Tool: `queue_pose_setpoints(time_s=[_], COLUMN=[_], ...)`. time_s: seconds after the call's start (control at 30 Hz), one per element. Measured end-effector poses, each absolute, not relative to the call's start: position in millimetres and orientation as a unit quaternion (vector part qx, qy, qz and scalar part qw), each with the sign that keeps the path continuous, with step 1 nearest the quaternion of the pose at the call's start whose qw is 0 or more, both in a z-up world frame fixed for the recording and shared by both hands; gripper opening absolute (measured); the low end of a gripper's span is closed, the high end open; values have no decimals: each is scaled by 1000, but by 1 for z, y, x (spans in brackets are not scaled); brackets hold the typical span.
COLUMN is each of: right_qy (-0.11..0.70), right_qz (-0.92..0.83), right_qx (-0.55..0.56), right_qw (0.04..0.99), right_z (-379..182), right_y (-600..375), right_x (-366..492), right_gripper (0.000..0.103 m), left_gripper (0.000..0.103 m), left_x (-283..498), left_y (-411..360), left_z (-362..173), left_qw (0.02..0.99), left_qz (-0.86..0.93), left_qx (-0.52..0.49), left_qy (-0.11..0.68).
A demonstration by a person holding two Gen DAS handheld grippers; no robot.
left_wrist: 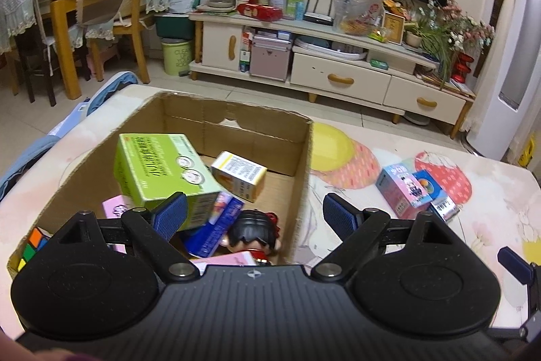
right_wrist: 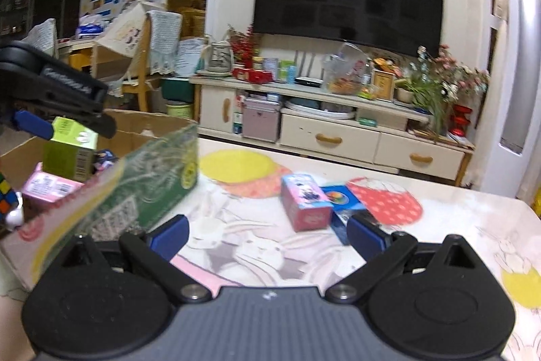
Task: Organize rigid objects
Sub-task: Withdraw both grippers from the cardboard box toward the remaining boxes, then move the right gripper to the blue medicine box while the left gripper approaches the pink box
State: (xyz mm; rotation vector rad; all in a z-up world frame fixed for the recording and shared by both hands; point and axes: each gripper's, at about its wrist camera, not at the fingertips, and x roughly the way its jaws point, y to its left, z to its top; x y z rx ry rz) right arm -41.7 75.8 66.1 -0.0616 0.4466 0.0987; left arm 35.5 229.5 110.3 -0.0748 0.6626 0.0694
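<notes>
both hand-held grippers gape empty, left [left_wrist: 254, 215] over cardboard box [left_wrist: 236, 120], right [right_wrist: 267, 237].

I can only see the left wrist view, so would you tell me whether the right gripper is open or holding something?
Observer: The right gripper is open and empty.
Operator: What is in front of it?
Observer: The pink box stands on the table just ahead, between its fingers' line, with the blue box beside it.
Operator: Where is my left gripper relative to the carton?
Observer: Seen from the side, the left gripper appears to hang above the carton, over the green box.
</notes>
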Motion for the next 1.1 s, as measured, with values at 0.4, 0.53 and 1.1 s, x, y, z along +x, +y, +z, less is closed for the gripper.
queue_pose_setpoints(time_s=[0.4,0.53,1.1], right_qy=[248,255,293], right_qz=[-3,-17,18], right_qx=[-5,-9,16], right_qw=[969,967,956], right_z=[30,18,-4], right_y=[20,3,-33], right_x=[-21,-5,81], right_gripper=[99,99,95], left_gripper=[103,103,103], left_x=[39,38,48], left_y=[213,209,192], left_z=[102,99,79], left_qw=[946,946,939], left_qz=[1,-12,-43], left_qx=[5,21,75], left_qy=[325,322,334])
